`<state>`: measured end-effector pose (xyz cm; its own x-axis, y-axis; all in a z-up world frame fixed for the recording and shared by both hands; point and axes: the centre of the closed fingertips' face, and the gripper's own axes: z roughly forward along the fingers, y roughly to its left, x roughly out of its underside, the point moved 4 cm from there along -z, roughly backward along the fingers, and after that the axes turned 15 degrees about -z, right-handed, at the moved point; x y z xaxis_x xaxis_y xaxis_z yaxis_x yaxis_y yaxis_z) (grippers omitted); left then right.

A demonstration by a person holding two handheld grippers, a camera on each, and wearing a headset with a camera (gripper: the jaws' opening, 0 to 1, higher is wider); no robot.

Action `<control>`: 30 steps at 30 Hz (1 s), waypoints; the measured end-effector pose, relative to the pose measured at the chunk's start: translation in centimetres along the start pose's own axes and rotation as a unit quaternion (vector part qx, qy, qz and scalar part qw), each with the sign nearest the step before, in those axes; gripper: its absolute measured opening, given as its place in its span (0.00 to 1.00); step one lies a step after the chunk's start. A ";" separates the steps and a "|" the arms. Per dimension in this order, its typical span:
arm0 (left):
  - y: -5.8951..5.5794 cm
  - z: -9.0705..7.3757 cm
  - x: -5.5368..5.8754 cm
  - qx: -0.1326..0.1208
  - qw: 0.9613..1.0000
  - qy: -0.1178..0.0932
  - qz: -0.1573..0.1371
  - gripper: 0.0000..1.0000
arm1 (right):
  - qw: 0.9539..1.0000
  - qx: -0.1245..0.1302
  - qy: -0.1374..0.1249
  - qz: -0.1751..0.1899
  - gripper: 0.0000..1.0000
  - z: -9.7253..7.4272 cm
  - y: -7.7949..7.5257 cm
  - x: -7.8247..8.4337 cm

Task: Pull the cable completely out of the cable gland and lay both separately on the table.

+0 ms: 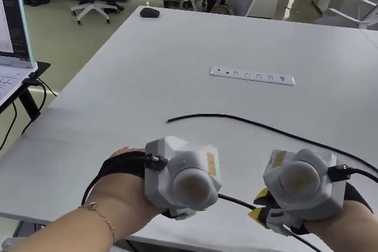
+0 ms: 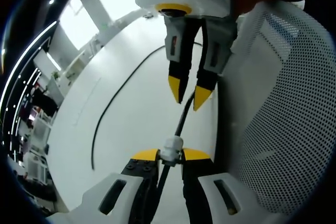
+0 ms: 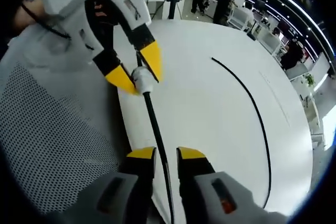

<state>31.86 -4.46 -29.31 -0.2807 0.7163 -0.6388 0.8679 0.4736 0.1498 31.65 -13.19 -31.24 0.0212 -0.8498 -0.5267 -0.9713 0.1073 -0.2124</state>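
The left gripper [image 2: 169,156] is clenched on the white cable gland [image 2: 171,148]. The gland sits between the two yellow jaw tips and touches both of them. The black cable [image 2: 184,116] goes through the gland: it comes out at the front of it and runs straight to the right gripper [image 3: 166,155], which points toward the left one. So the cable is in the gland, and both are held above the near edge of the table [image 1: 177,57], not lying on it.

The jaws of the right gripper stand close on both sides of the cable. A thin gap shows beside the cable, and I cannot tell if they really pinch it.

Behind the right gripper the cable goes on over the table in a long curve, and its free end lies near the middle of the table. In the head view each gripper is held by a hand, the left hand [image 1: 118,196] with a thin bracelet on the wrist.

Farther on the table lies a white power strip [image 1: 252,75], and a dark mouse [image 1: 149,12] is at the far edge. A laptop [image 1: 12,33] stands at the left side, apart from the table. A white mesh surface [image 2: 273,103] is just beside the table edge.
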 end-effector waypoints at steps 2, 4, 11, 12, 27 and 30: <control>-0.1 0.1 0.0 0.001 1.000 0.001 0.003 0.17 | 0.999 -0.003 -0.032 -0.015 0.17 -0.1 0.1 -1.3; -0.2 0.1 -0.1 0.003 1.000 0.000 0.004 0.17 | 0.998 -0.005 -0.050 -0.025 0.17 -0.2 0.3 -2.1; -0.3 0.3 -0.2 0.010 1.000 -0.005 0.006 0.17 | 0.996 -0.001 -0.083 -0.039 0.10 -0.4 0.3 -3.4; -0.3 0.3 -0.2 0.010 1.000 -0.004 0.006 0.17 | 0.996 0.000 -0.083 -0.040 0.08 -0.4 0.3 -3.4; -0.1 0.3 0.1 0.002 1.000 0.002 0.001 0.17 | 1.000 0.006 -0.007 -0.014 0.04 0.1 -0.3 -0.3; 0.1 0.2 0.0 0.000 1.000 -0.001 0.000 0.17 | 1.000 0.012 0.020 -0.004 0.04 0.1 -0.6 0.7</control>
<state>32.03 -4.58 -29.46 -0.2796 0.7155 -0.6402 0.8680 0.4734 0.1501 32.29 -13.80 -31.52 0.0194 -0.8708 -0.4913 -0.9653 0.1117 -0.2362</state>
